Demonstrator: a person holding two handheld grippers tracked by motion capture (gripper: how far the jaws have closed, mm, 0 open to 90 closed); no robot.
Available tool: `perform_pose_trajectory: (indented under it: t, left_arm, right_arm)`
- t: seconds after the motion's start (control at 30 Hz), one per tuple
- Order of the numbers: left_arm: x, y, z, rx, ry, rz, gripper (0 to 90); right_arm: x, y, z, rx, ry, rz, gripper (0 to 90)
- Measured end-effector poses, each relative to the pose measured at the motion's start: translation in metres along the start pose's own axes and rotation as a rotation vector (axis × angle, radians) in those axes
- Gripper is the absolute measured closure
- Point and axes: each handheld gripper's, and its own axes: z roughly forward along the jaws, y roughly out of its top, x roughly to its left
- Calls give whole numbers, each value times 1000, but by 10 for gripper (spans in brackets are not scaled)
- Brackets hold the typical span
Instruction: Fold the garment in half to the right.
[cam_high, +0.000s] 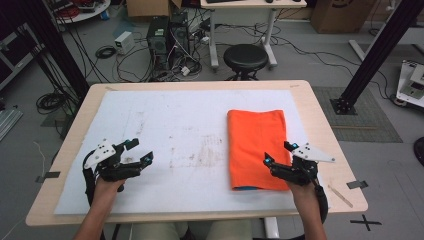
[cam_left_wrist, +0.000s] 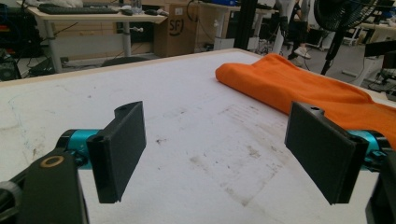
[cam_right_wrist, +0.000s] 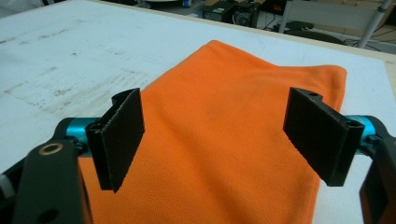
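Observation:
An orange cloth (cam_high: 256, 145) lies folded into a long rectangle on the right half of the white mat (cam_high: 180, 130). My right gripper (cam_high: 279, 153) hovers over the cloth's near end, jaws wide open with nothing between them; in the right gripper view the orange cloth (cam_right_wrist: 219, 126) spreads out under the right gripper (cam_right_wrist: 215, 140). My left gripper (cam_high: 141, 151) is open over bare mat at the near left, well apart from the cloth. In the left gripper view the left gripper (cam_left_wrist: 219, 154) points across the mat, with the orange cloth (cam_left_wrist: 303, 88) farther off to the right.
The mat covers a wooden table (cam_high: 320, 120) and carries grey smudges in its middle. A strip of tape (cam_high: 356, 184) and a thin stick (cam_high: 340, 196) sit near the table's right front corner. Beyond the far edge stand a black stool (cam_high: 245, 57) and computer towers (cam_high: 167, 35).

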Motion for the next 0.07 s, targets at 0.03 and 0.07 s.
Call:
perform_pose_trajectory:
  t: [0.03, 0.07]
  left_arm:
    - [0, 0, 0, -1, 2, -2, 206]
    - [0, 0, 0, -1, 2, -2, 206]
  right_arm:
    - [0, 0, 0, 0, 0, 0, 210]
    - [0, 0, 0, 1, 0, -1, 210]
